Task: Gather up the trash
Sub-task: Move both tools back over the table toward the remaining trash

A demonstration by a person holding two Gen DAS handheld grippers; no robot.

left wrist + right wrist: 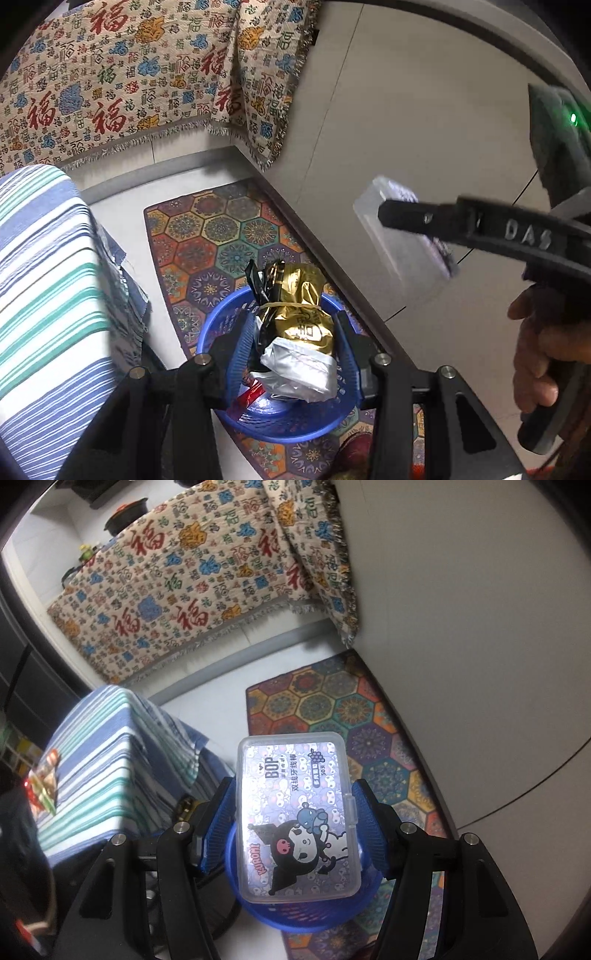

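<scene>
My left gripper point(295, 321) is shut on a gold and black foil bag point(299, 314) bound with a rubber band, its silver end crumpled. It hangs over a blue plastic basket point(280, 424) on the floor. My right gripper point(293, 812) is shut on a clear plastic floss box point(297, 823) with a cartoon label, held above the blue basket point(306, 912). In the left wrist view the same clear box point(402, 236) shows at the right, between the black fingers point(417, 218) of the right gripper, with a person's hand point(535, 350) on the handle.
A patterned hexagon rug point(351, 716) lies under the basket on grey floor. A striped cloth-covered stool or table point(110, 760) stands at the left, with small wrappers point(44, 779) on it. A sofa throw with red characters point(192, 576) hangs at the back.
</scene>
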